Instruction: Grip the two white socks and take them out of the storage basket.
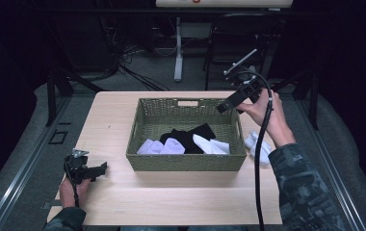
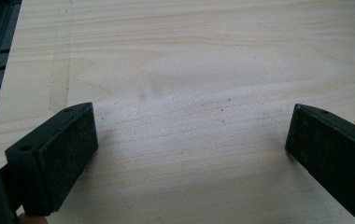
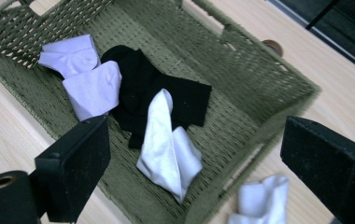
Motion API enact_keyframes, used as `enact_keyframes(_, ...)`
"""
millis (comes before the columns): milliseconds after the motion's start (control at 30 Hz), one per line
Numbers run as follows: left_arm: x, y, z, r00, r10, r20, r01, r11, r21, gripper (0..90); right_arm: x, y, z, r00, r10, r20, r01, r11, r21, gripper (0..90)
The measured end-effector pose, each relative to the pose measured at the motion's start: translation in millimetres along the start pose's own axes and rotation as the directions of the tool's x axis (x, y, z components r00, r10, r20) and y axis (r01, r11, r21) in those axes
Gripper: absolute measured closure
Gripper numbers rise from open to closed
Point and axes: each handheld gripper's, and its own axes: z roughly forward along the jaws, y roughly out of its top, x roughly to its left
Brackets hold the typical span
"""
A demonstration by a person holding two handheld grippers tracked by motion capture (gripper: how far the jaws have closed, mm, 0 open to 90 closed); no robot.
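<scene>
A green wicker basket [image 1: 142, 124] [image 3: 264, 88] stands mid-table and holds a black sock [image 1: 187, 135] [image 3: 140, 86] with white socks [image 1: 161, 146] [image 3: 84, 74] around it. One more white sock [image 3: 168, 144] lies across the black one. A further white sock [image 1: 258, 144] [image 3: 262, 200] lies on the table just right of the basket. My right gripper [image 1: 225, 107] [image 3: 199, 163] hovers open above the basket's right rim with nothing between its jaws. My left gripper [image 1: 100, 168] [image 2: 192, 149] rests open over bare wood at the front left.
The light wooden table [image 1: 181, 197] [image 2: 203, 60] has free room in front of and left of the basket. A metal rail [image 1: 22, 163] runs along the floor on the left. A chair [image 1: 241, 43] and a table leg [image 1: 178, 48] stand beyond the far edge.
</scene>
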Motion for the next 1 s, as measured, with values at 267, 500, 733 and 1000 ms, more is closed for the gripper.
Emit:
enact_keyframes(267,0.0,0.0,0.0,1.0000,0.000,0.000,0.000,1.0000,0.000,2.2,7.6,-0.2,45.4,0.9998,0.000,-0.019,0.000,1.0000,-0.007,13.0)
enact_keyframes(500,0.0,0.0,0.0,1.0000,0.000,0.000,0.000,1.0000,0.000,2.1,6.9,-15.2,92.5,0.9977,0.035,-0.059,-0.034,0.9993,0.012,14.9)
enact_keyframes(733,0.0,0.0,0.1,1.0000,0.000,0.000,0.000,1.0000,0.000,2.1,4.9,-27.4,132.9,0.9938,0.075,-0.082,-0.070,0.9958,0.059,16.6)
enact_keyframes(1000,0.1,0.1,0.1,1.0000,0.000,0.000,0.000,1.0000,0.000,2.1,1.0,-35.9,159.4,0.9864,0.122,-0.111,-0.110,0.9884,0.104,20.1)
